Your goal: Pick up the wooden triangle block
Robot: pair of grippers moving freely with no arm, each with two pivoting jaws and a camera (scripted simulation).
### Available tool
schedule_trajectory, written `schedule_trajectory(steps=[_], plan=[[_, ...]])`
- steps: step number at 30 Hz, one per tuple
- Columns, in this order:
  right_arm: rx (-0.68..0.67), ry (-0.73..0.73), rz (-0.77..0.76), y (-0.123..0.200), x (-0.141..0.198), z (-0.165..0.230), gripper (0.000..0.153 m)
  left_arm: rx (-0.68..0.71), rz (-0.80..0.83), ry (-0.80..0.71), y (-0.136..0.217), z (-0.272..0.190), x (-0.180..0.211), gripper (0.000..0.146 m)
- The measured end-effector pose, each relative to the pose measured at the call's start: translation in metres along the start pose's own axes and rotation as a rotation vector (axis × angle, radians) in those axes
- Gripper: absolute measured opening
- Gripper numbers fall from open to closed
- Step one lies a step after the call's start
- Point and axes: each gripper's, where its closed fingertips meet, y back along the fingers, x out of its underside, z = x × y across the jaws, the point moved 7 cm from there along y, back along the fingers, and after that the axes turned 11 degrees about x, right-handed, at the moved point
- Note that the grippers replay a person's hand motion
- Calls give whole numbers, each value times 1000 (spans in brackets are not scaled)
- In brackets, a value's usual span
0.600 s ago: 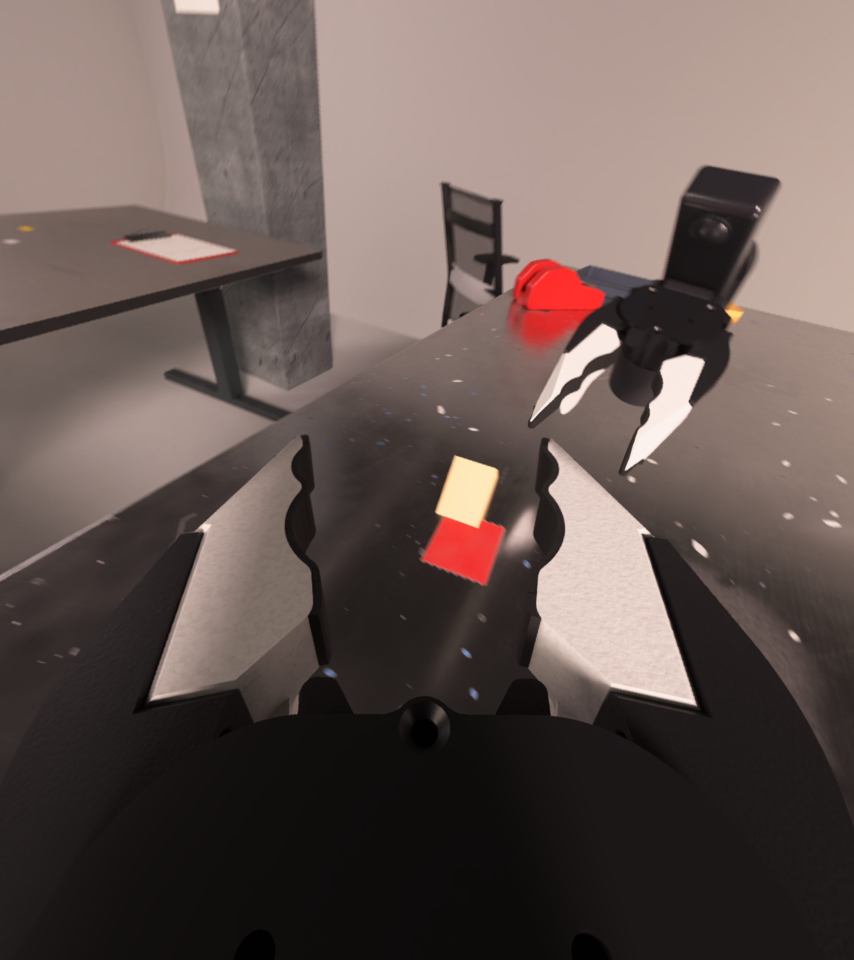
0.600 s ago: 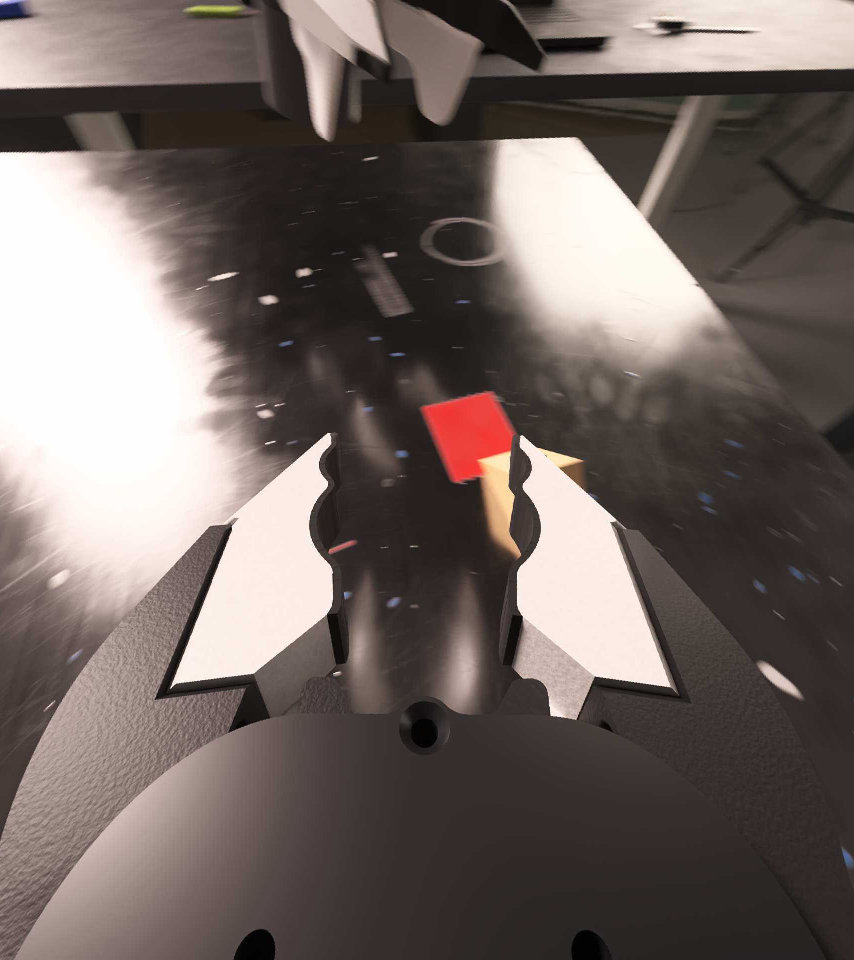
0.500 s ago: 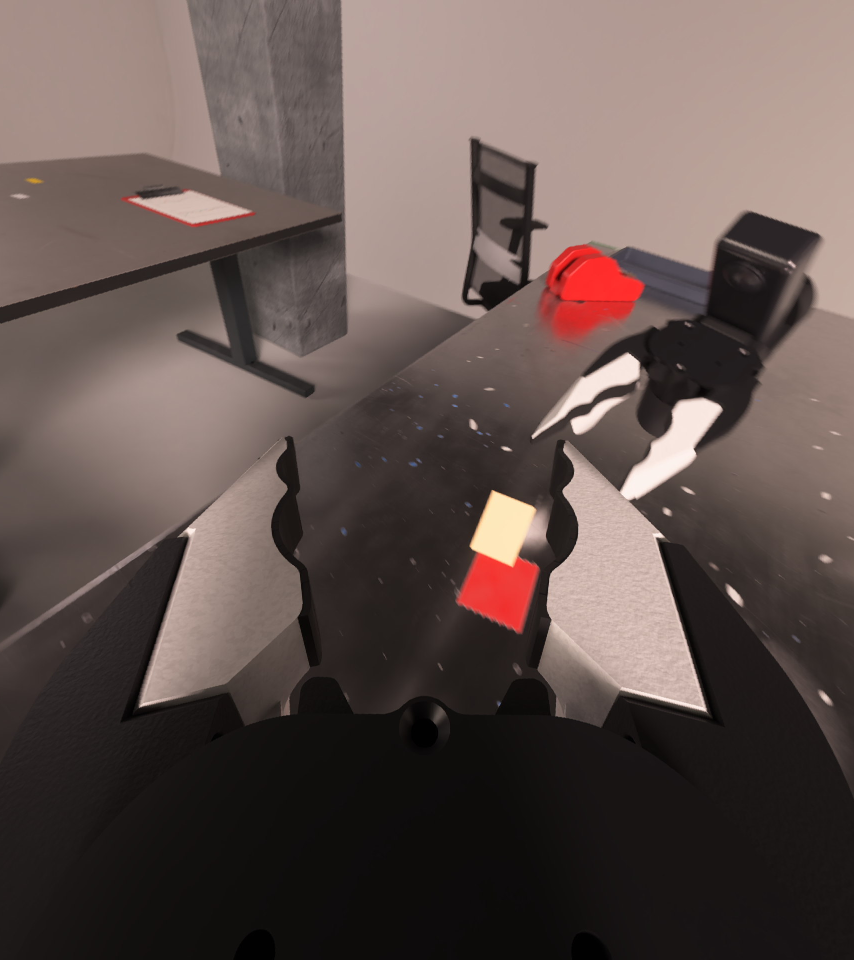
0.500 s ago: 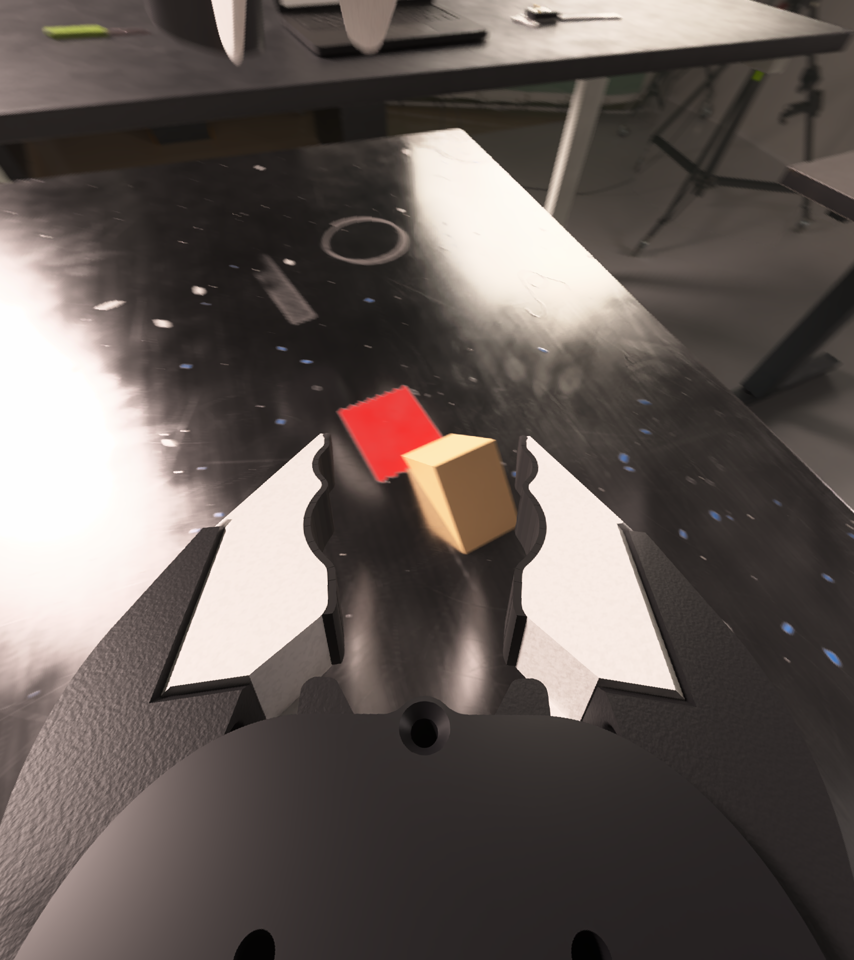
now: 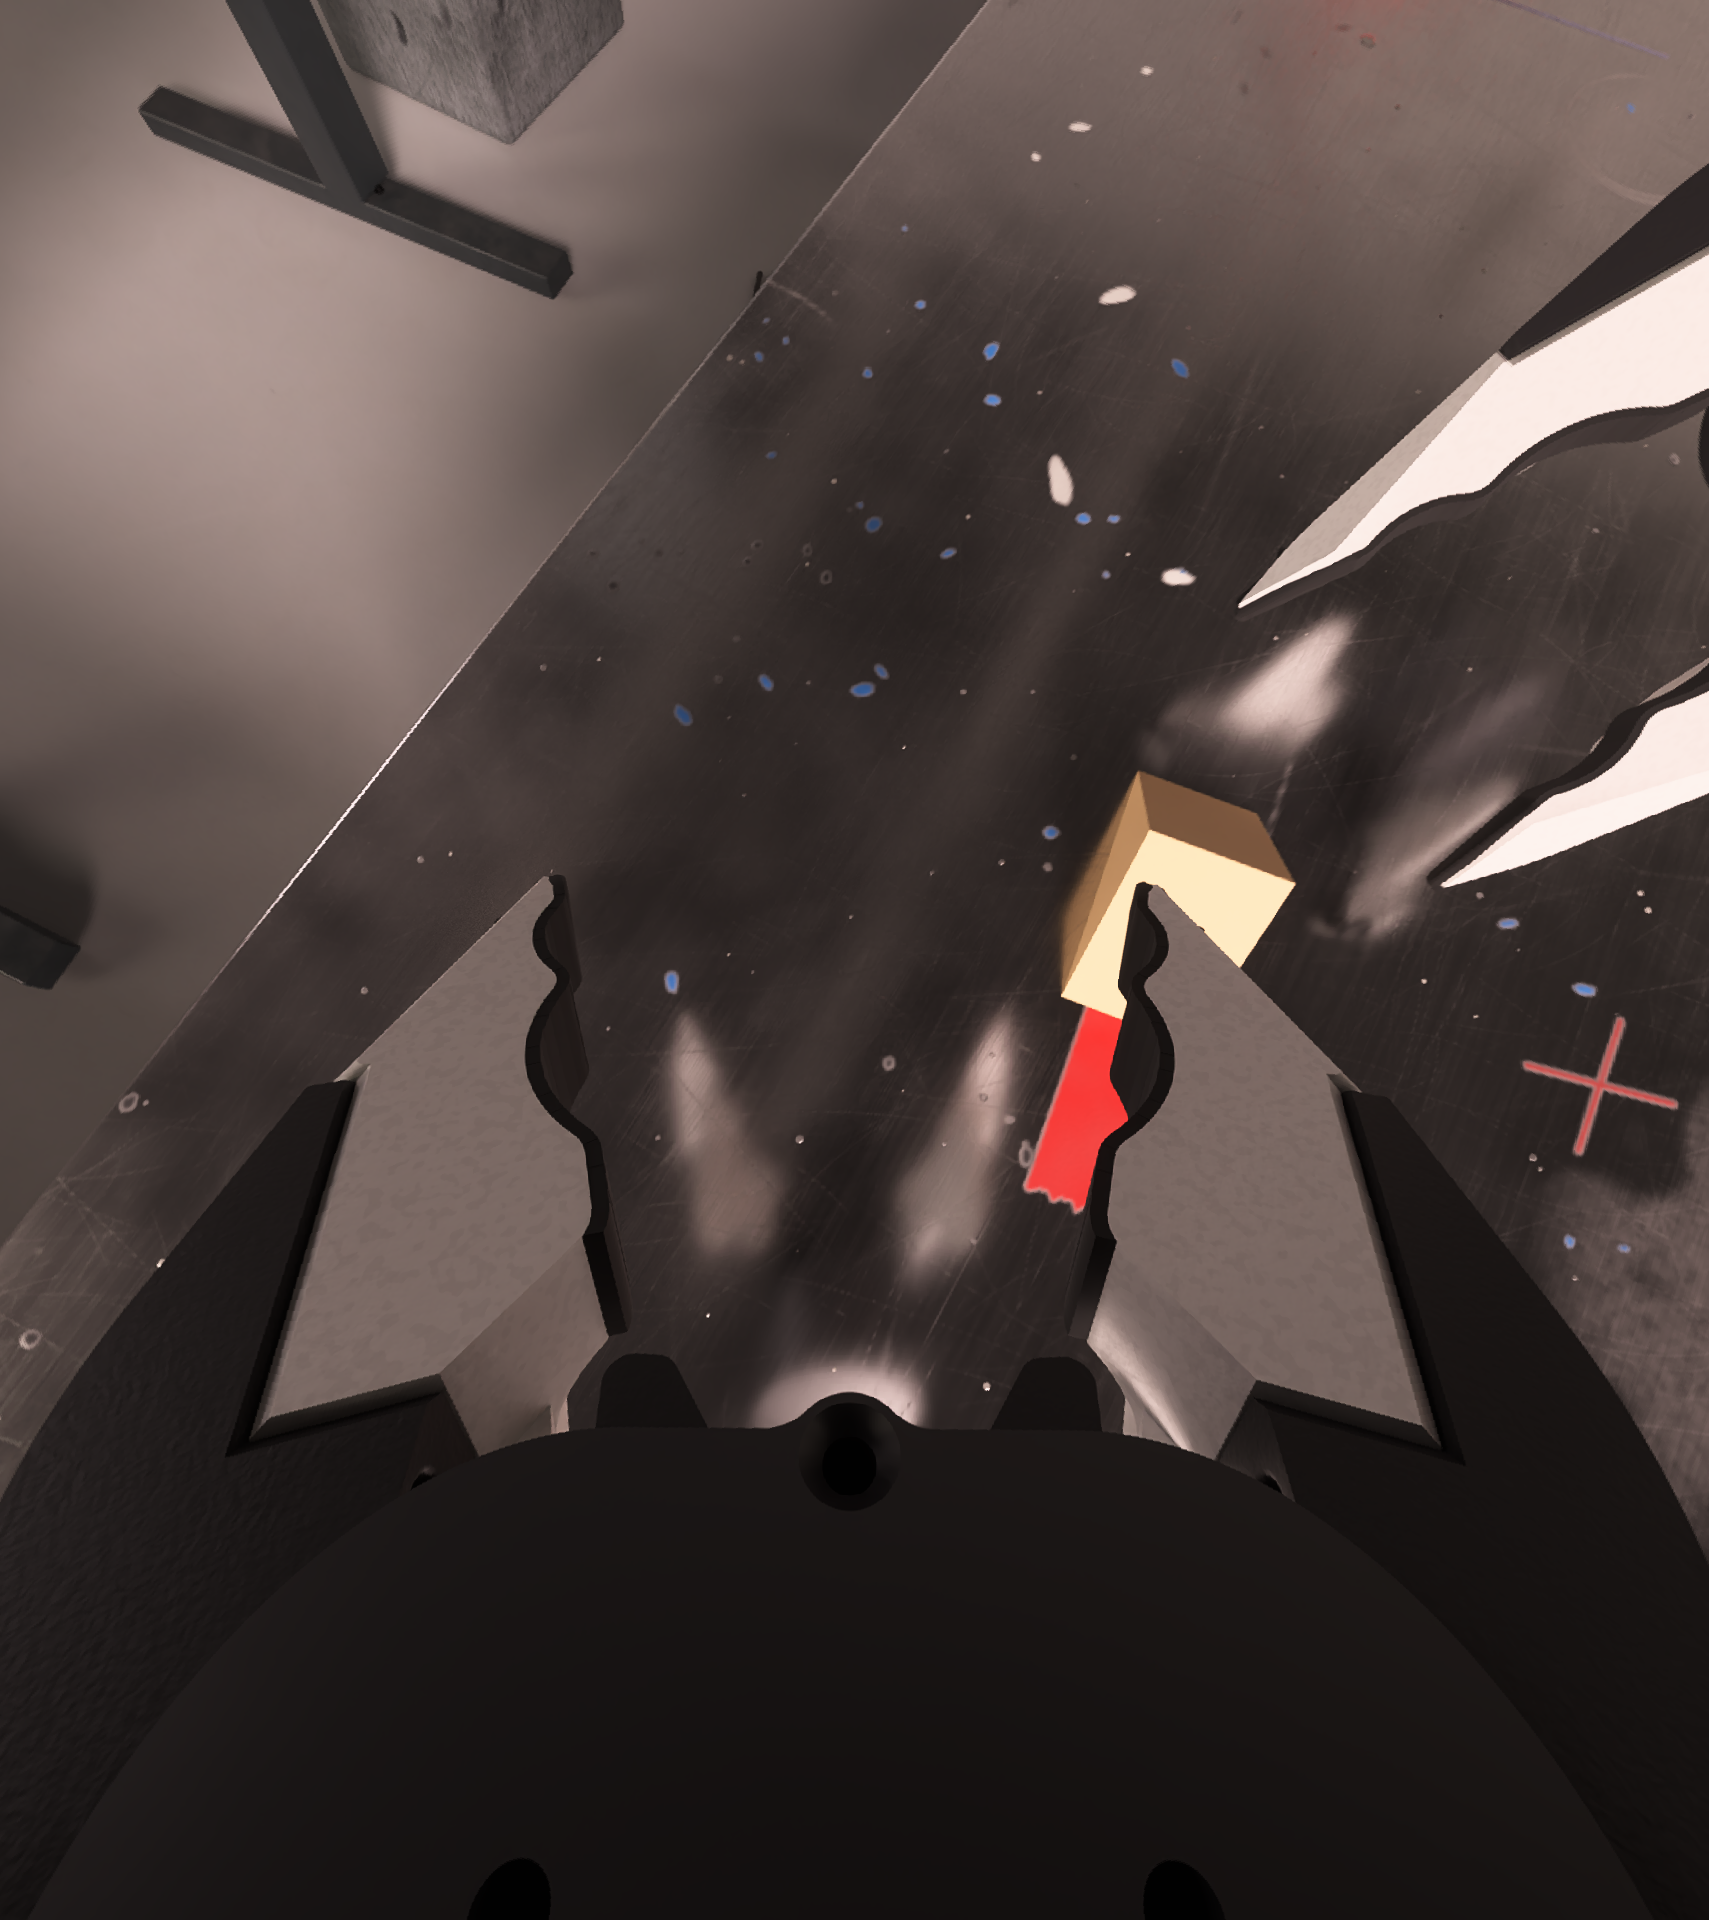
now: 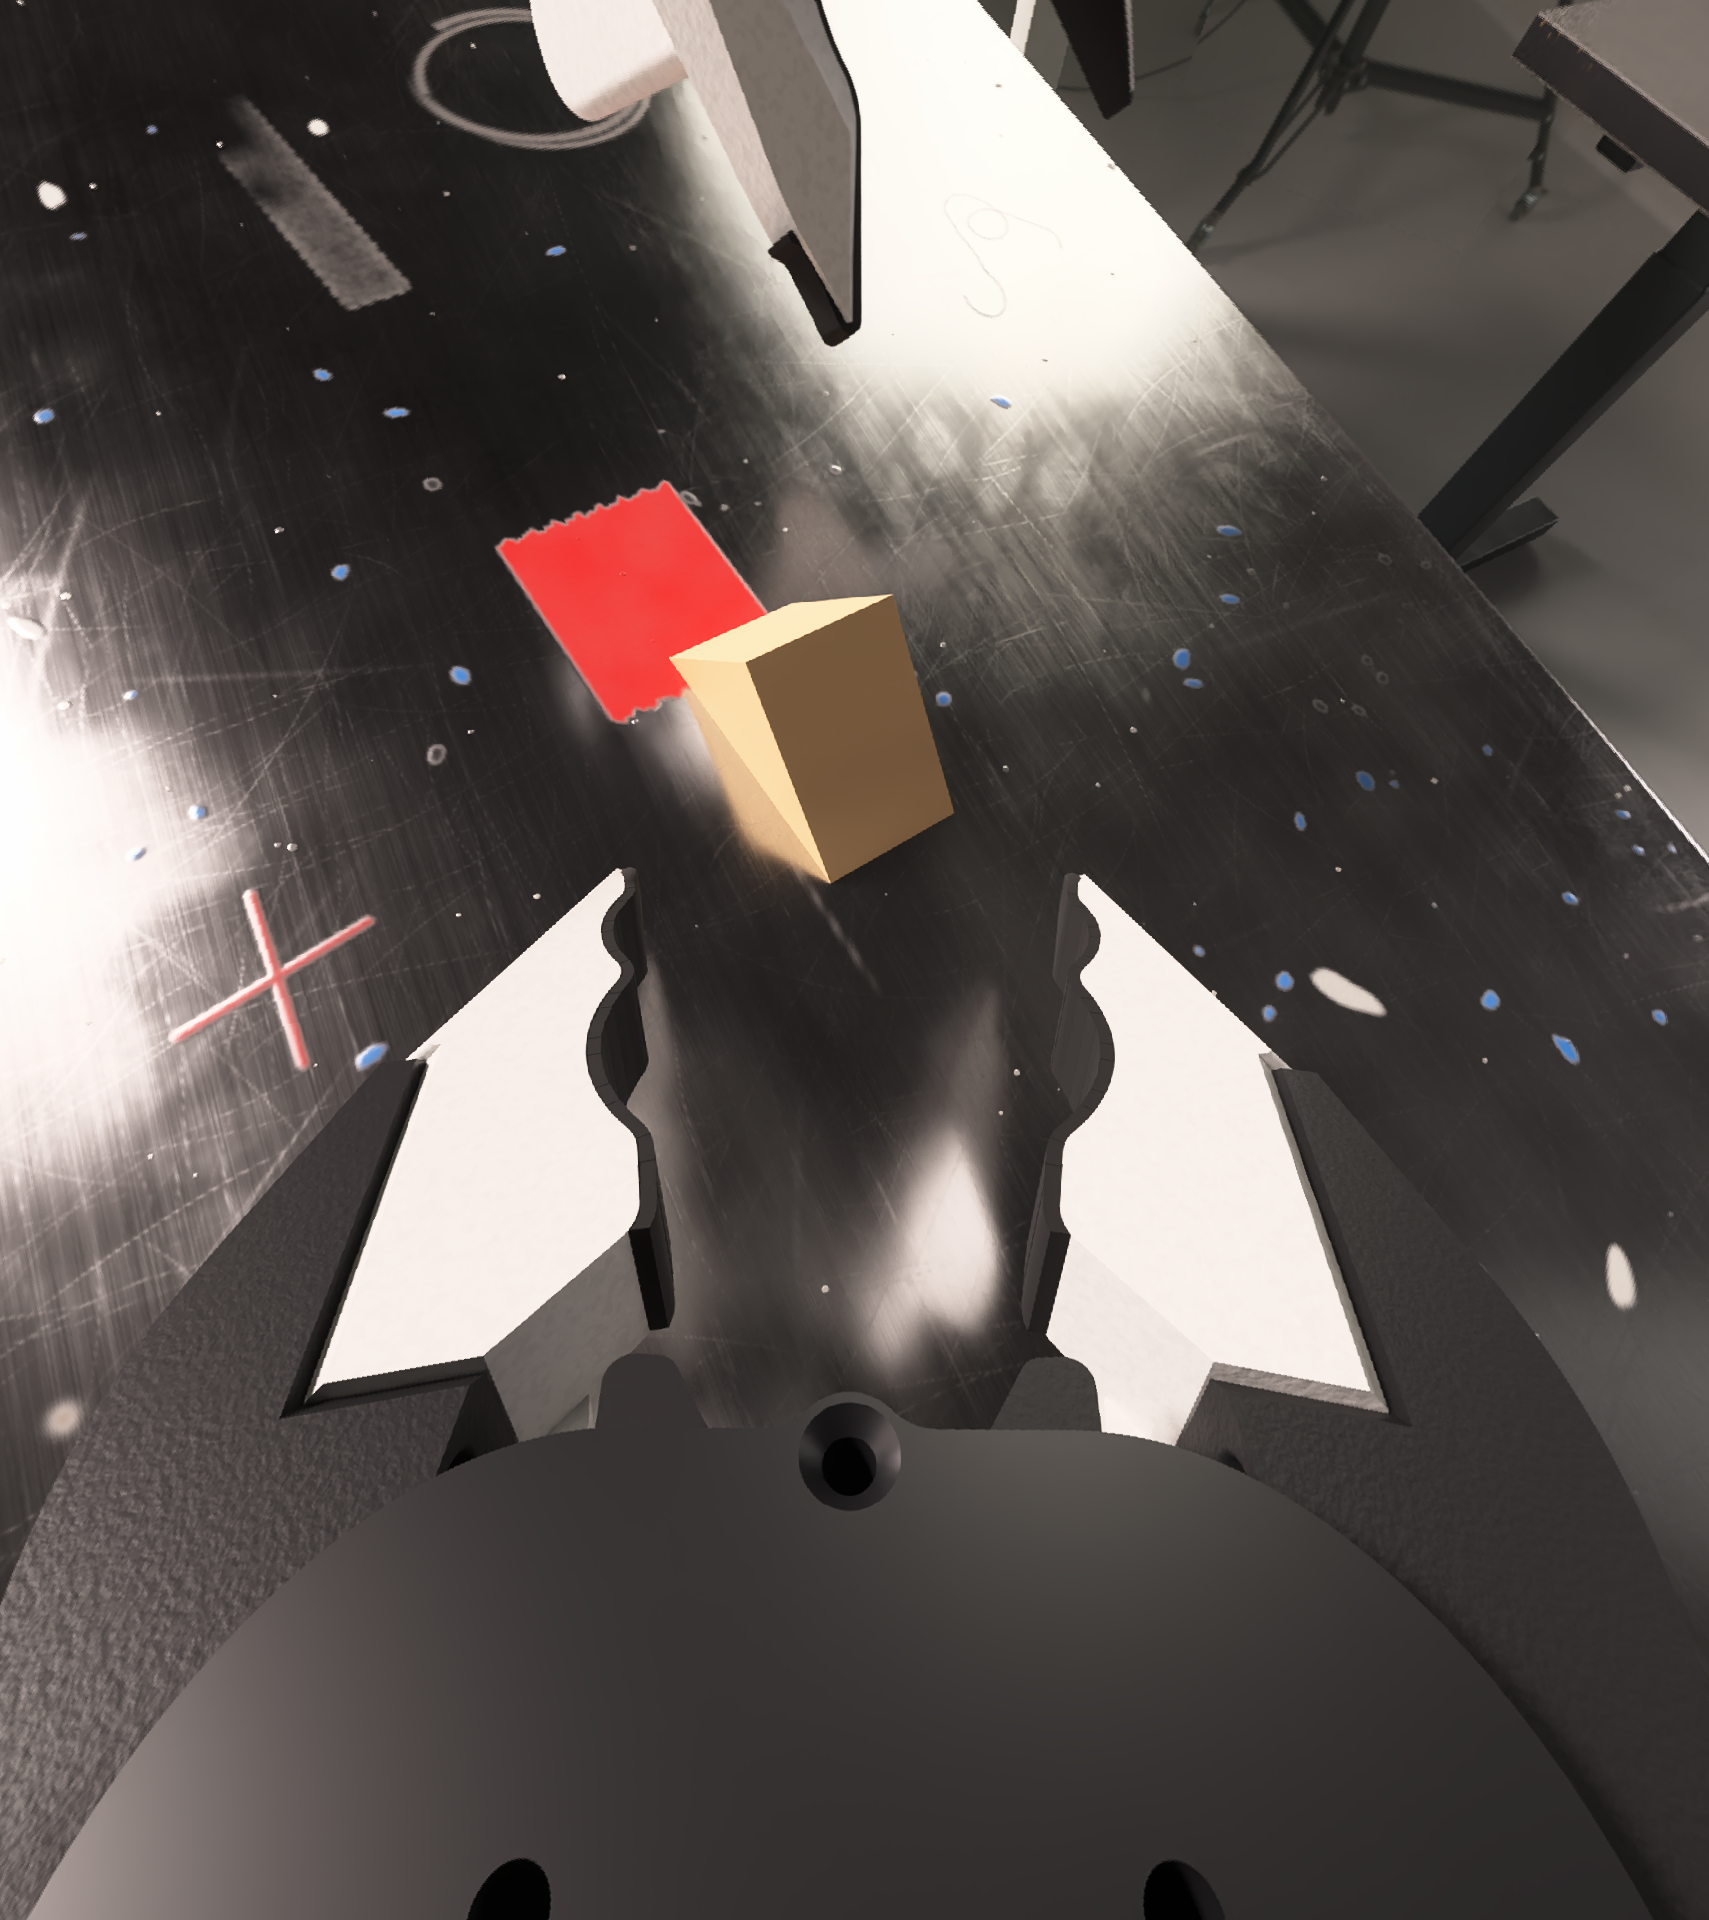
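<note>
The wooden triangle block (image 6: 829,727) is a tan wedge resting on the dark table, overlapping the near corner of a flat red patch (image 6: 621,592). My right gripper (image 6: 850,881) is open and empty, its tips just short of the block. In the left wrist view the block (image 5: 1203,862) lies partly behind the tip of my right-hand finger, with the red patch (image 5: 1073,1112) beside that finger. My left gripper (image 5: 847,888) is open and empty above the table. The right gripper (image 5: 1343,743) shows open at the upper right, beyond the block.
A finger (image 6: 798,177) of the left gripper hangs at the top of the right wrist view. A thin red cross (image 6: 273,977) is marked on the table, also seen in the left wrist view (image 5: 1598,1086). The table edge (image 6: 1556,665) runs along the right; another desk (image 6: 1681,125) stands beyond.
Both grippers have tilted down and come closer to the table and to each other. The block now sits just ahead of the right gripper's tips and behind the left gripper's right fingertip.
</note>
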Motion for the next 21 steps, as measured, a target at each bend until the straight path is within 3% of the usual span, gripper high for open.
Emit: schedule_trajectory(steps=[8, 12, 17, 21], plan=[[3, 24, 43, -4, 3, 3, 79, -40, -89, 62, 16, 26, 7, 105], [9, 53, 74, -7, 4, 5, 80, -84, -124, -10, 22, 43, 14, 103], [38, 71, 98, -9, 4, 6, 81, 45, -55, -15, 16, 48, 26, 96], [57, 53, 97, -10, 4, 3, 79, 66, -31, -80, 13, 34, 17, 95]])
